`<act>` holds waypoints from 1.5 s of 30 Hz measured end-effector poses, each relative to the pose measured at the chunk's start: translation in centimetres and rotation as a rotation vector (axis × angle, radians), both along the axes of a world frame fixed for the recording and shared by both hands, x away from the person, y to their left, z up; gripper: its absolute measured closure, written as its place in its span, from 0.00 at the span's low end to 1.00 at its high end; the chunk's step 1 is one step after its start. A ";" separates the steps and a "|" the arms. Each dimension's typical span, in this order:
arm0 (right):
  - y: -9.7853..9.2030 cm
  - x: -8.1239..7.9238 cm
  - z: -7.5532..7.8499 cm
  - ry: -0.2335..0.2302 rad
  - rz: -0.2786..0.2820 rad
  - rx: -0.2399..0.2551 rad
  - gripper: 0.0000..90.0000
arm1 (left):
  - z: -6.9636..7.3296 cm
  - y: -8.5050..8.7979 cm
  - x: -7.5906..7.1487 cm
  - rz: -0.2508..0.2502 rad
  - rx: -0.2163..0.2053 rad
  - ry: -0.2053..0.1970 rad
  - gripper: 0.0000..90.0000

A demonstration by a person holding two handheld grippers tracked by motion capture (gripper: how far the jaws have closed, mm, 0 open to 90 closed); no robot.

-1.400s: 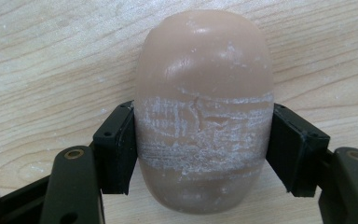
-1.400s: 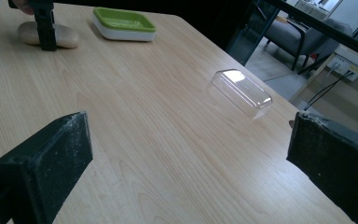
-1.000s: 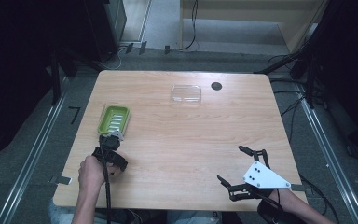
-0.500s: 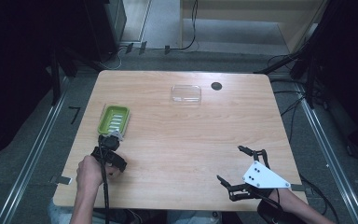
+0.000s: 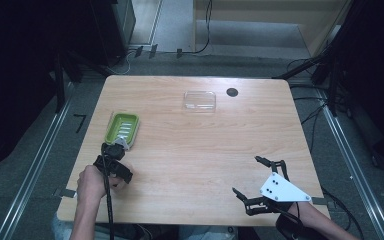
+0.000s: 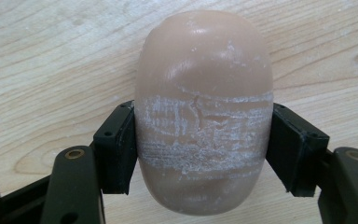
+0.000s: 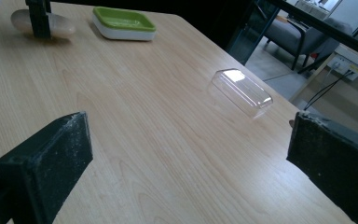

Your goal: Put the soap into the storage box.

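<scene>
A tan oval soap bar [image 6: 204, 93] with white scuff marks lies against the wooden table, and my left gripper [image 6: 200, 147] is shut on its sides. In the high view the left gripper [image 5: 113, 152] sits near the table's front left, just in front of a green soap dish [image 5: 122, 128]. The right gripper view shows the soap [image 7: 60, 29] and the dish [image 7: 123, 21] far off. My right gripper [image 5: 246, 175] stands open at the front right with nothing between its pads [image 7: 51, 158]. A clear plastic lid [image 5: 199, 100] lies at the back middle, also in the right gripper view as the lid [image 7: 240, 91].
A small black round spot [image 5: 232, 92] sits right of the lid. The wooden table [image 5: 195, 150] has bare room in its middle. Dark equipment, cables and metal rails surround it on the floor.
</scene>
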State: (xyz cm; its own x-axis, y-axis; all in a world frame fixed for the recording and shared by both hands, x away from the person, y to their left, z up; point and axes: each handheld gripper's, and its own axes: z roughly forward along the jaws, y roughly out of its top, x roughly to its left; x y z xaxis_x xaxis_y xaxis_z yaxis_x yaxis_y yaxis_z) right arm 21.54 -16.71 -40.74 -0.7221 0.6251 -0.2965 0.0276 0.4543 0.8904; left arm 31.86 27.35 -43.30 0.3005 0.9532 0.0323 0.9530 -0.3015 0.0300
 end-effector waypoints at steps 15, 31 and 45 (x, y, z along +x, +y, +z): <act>0.0 0.0 0.0 0.003 0.001 0.002 0.00 | 1.0 -0.2 1.1 -0.012 -0.005 -0.002 0.37; 0.0 0.0 0.0 0.002 0.000 0.003 0.00 | 1.8 -0.2 1.8 -0.021 0.003 0.006 0.37; -0.1 0.0 0.0 0.001 0.000 0.003 0.00 | 2.9 -0.4 2.6 -0.028 0.006 -0.002 0.37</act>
State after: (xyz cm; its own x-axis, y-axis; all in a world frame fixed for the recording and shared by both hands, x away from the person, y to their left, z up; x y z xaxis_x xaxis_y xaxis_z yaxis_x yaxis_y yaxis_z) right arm 21.57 -16.77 -40.75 -0.7228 0.6256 -0.2937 0.0288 0.4519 0.8916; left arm 34.42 26.98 -40.38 0.3273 0.9441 0.0384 0.9440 -0.3285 0.0298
